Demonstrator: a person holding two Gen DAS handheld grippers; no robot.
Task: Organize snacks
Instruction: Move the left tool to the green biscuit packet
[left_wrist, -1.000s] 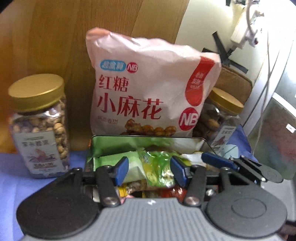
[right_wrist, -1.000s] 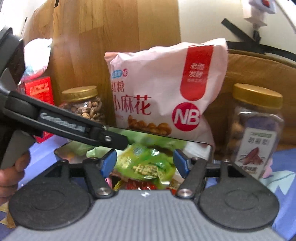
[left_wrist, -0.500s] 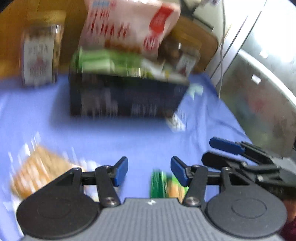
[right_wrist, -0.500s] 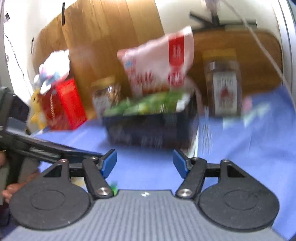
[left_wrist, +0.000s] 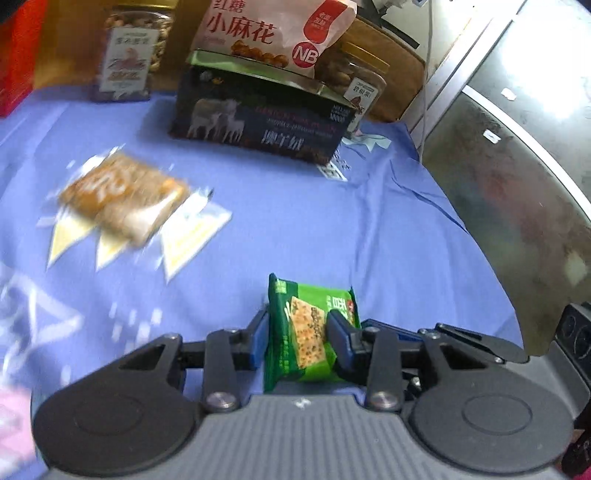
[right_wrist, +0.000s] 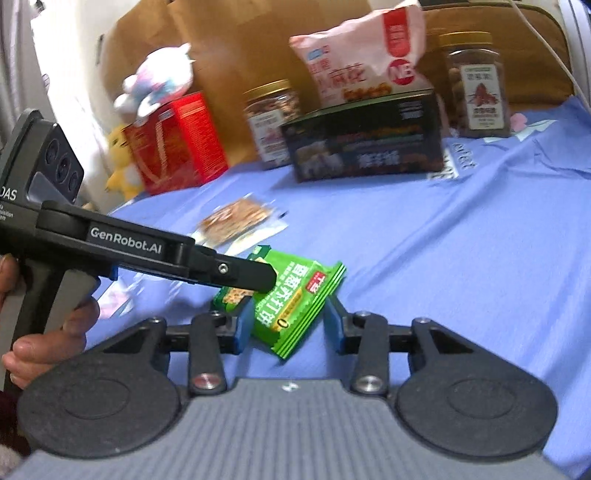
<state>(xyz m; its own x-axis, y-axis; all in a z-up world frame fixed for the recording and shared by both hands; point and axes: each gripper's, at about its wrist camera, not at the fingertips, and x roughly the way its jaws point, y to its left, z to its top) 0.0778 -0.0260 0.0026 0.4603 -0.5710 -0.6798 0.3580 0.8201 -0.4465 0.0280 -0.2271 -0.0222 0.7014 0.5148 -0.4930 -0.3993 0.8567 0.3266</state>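
Observation:
A green cracker packet (left_wrist: 306, 332) lies on the blue cloth, and my left gripper (left_wrist: 295, 336) is shut on it, a blue pad on each side. The same packet (right_wrist: 295, 295) shows in the right wrist view, tilted, with the left gripper's finger (right_wrist: 236, 275) over it. My right gripper (right_wrist: 286, 325) is open, its pads either side of the packet's near end without pinching it. A clear-wrapped brown snack (left_wrist: 122, 195) lies further left on the cloth, also in the right wrist view (right_wrist: 236, 218). The dark open snack box (left_wrist: 258, 118) stands at the back.
Behind the box (right_wrist: 365, 144) stand a pink snack bag (left_wrist: 273, 33), two gold-lidded nut jars (left_wrist: 129, 48) (right_wrist: 476, 81), a red carton (right_wrist: 177, 140) and plush toys (right_wrist: 159, 85). A grey metal surface (left_wrist: 517, 184) borders the cloth on the right.
Both grippers pulled back and down from over the box to the near cloth. My left gripper has closed on the green packet; the right gripper stays open beside it.

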